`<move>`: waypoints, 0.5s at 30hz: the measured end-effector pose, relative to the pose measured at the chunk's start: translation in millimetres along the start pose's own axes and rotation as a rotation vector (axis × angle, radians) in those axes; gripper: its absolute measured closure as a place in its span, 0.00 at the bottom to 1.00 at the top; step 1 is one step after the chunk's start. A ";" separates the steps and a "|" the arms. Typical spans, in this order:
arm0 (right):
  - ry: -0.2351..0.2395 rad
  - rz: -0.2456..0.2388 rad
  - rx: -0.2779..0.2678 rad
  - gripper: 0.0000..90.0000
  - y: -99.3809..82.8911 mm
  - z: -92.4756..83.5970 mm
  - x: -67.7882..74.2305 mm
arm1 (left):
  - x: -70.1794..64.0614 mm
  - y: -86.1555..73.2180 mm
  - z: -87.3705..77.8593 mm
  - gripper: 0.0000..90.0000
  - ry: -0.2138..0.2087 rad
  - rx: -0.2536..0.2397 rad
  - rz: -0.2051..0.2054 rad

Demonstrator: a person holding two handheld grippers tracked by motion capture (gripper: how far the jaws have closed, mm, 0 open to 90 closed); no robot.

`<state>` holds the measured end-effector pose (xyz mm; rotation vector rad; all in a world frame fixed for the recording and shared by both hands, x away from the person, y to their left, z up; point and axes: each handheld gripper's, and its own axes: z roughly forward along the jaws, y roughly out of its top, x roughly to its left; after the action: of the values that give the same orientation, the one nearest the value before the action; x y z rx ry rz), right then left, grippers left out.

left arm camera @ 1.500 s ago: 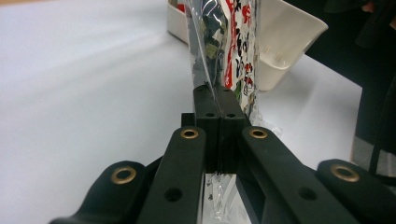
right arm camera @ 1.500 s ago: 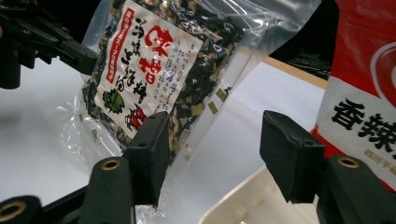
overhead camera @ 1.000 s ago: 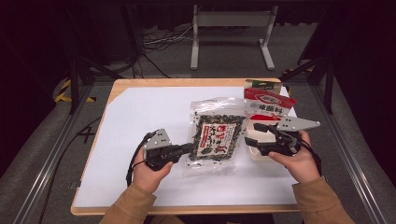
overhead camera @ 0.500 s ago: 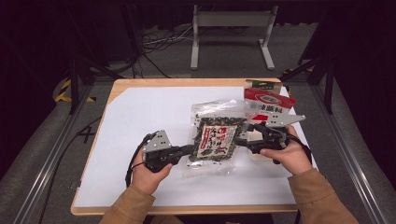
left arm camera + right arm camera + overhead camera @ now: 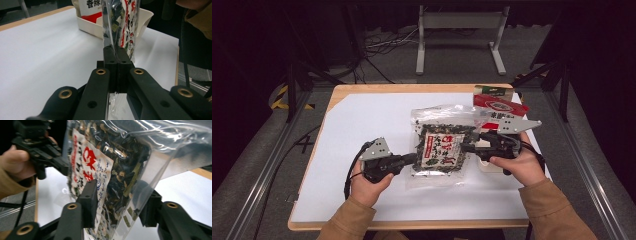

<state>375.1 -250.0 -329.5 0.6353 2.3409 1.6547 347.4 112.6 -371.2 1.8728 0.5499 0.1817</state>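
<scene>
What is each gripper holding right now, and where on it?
The left gripper is clamped on the side edge of the clear plastic bag of dark dried flakes. The right gripper straddles its opposite side, jaws just closing, not yet pressing.

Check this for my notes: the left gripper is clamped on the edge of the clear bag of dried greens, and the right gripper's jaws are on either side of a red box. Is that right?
Not quite. The left gripper is clamped on the bag of dried greens, but the right gripper straddles that same bag, not a red box. Its jaws have just been closing around it, as the right gripper view shows.
</scene>
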 end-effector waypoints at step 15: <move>0.133 -0.080 -0.023 0.84 17.7 -13.3 18.4 | 1.3 2.9 -6.1 0.95 0.012 -0.036 0.006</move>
<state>357.4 -247.8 -306.8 0.4334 2.3997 1.7351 347.1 117.7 -366.4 1.8396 0.5463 0.2055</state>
